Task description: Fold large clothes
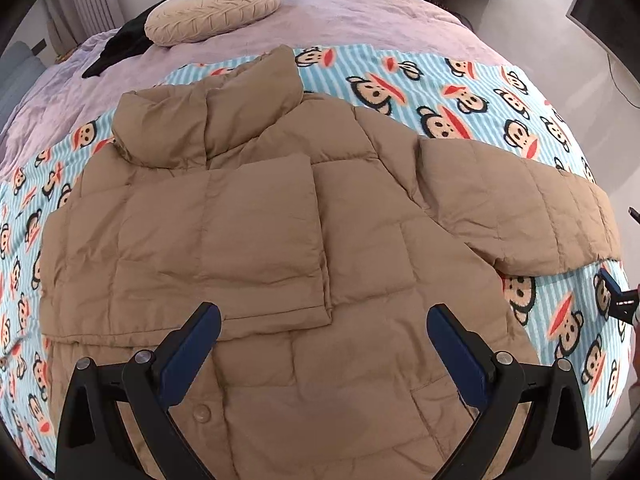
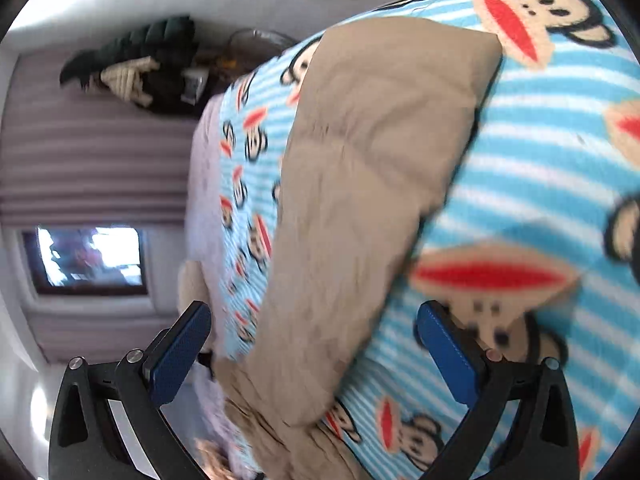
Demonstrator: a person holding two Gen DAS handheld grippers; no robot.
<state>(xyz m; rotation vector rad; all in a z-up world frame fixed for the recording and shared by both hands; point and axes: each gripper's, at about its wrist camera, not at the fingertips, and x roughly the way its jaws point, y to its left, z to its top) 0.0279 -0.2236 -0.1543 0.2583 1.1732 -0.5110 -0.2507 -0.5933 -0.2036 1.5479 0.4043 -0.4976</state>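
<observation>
Our left gripper [image 1: 323,330] has its jaws spread wide with nothing between them, hanging over the lower front of the jacket [image 1: 280,240]. Our right gripper [image 2: 314,332] also has its jaws spread as wide as they go, empty, aimed at the far sleeve [image 2: 372,184]; this view is blurred.

The tan puffer jacket lies flat on the blanket [image 1: 460,92], collar [image 1: 208,116] away from us. One sleeve [image 1: 224,236] is folded across the chest. The other sleeve [image 1: 520,208] stretches out sideways on the blanket, its cuff near the tips of the right gripper [image 1: 616,292] at the frame edge.

The striped monkey-print blanket covers the near part of the bed [image 1: 360,12]. A round cushion [image 1: 212,10] sits farther back on the lilac cover, with a black garment [image 1: 120,46] just beside it.

We see no containers.
</observation>
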